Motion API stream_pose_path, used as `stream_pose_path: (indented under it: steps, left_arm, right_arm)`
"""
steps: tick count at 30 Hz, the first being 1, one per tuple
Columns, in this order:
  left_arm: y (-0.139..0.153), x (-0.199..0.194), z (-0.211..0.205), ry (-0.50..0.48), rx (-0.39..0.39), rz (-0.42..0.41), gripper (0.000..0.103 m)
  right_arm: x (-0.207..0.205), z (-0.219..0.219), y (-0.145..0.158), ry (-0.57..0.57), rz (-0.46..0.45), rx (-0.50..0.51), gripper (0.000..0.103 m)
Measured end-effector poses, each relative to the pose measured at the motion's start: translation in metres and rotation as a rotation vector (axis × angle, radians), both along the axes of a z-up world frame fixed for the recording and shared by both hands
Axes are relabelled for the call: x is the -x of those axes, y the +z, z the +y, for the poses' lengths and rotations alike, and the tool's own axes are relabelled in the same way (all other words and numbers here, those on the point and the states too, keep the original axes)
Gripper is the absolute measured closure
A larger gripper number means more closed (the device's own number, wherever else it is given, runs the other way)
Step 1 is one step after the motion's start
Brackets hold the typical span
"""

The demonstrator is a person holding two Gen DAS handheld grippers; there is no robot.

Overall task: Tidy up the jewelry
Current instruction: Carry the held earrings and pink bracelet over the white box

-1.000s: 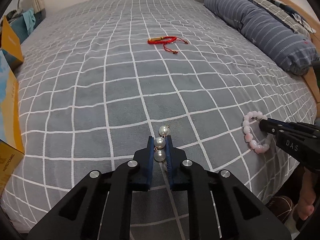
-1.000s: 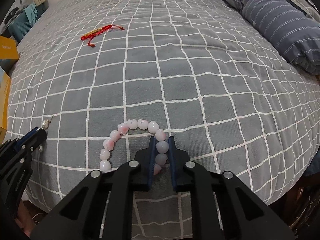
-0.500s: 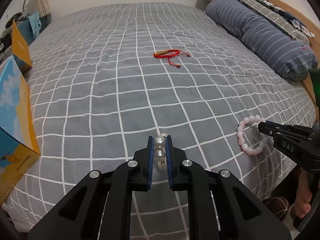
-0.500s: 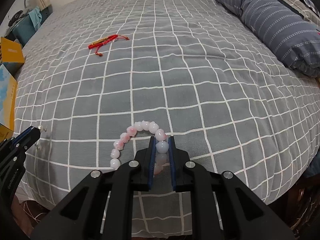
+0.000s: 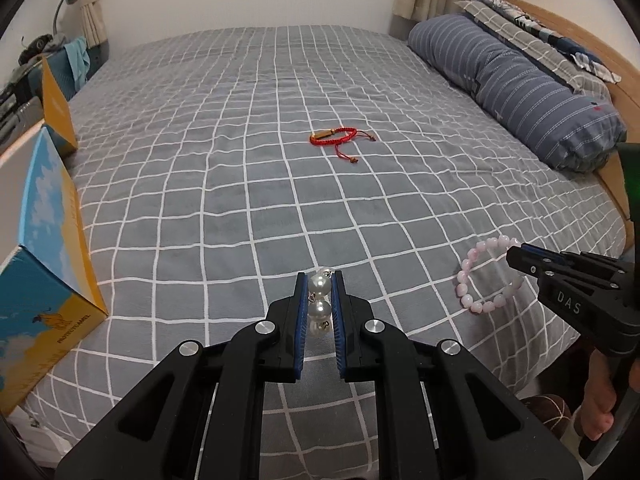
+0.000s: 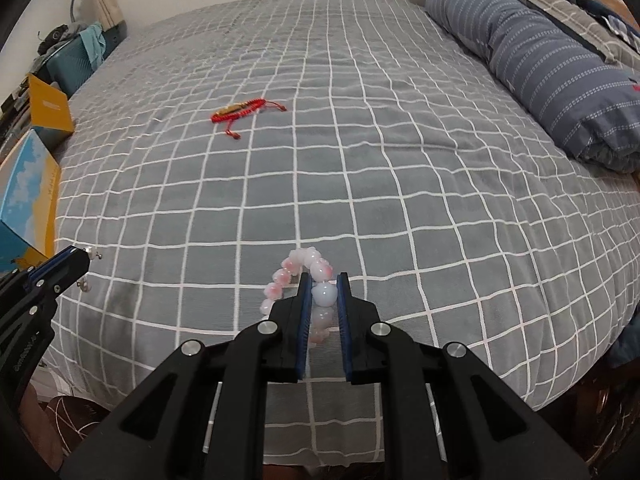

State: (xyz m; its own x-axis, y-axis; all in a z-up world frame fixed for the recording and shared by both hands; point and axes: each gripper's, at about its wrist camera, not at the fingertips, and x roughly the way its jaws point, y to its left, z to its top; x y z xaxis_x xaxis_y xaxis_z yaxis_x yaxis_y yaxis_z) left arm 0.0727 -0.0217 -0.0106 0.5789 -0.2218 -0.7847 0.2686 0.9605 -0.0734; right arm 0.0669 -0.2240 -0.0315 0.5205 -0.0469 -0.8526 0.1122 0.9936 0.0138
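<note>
My left gripper (image 5: 320,280) is shut on a short string of white pearls (image 5: 320,285) and holds it above the grey checked bedspread (image 5: 240,184). My right gripper (image 6: 323,280) is shut on a pink bead bracelet (image 6: 324,294), lifted off the bed; the bracelet hangs as a ring in the left wrist view (image 5: 476,276). A red cord bracelet (image 5: 334,138) with a gold piece lies flat mid-bed, far ahead of both grippers; it also shows in the right wrist view (image 6: 240,111).
A blue and yellow open box (image 5: 44,256) stands at the bed's left edge, with its yellow lid flap (image 5: 56,108) behind. A striped blue bolster (image 5: 516,88) lies along the right side by the wooden headboard (image 5: 576,44). The bed's near edge drops off below the grippers.
Both grippers have risen and pulled back from the bed, each carrying its piece. The pink bracelet has left the bedspread and now hangs from the right gripper.
</note>
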Motion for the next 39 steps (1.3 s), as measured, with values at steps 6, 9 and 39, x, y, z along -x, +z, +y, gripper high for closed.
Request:
stream_pose_path:
  steps: [6, 9, 39]
  left_arm:
    - [0.007, 0.003, 0.010, 0.033, -0.006, 0.003, 0.092]
    - [0.013, 0.004, 0.017, 0.059, -0.001, -0.002, 0.092]
    - [0.064, 0.007, 0.133, 0.308, -0.061, -0.038, 0.092]
  right_arm:
    - [0.005, 0.010, 0.009, 0.022, -0.026, 0.010, 0.091]
    - [0.006, 0.016, 0.013, 0.031, -0.040, 0.016, 0.091]
    - [-0.028, 0.138, 0.061, 0.228, -0.101, 0.025, 0.091]
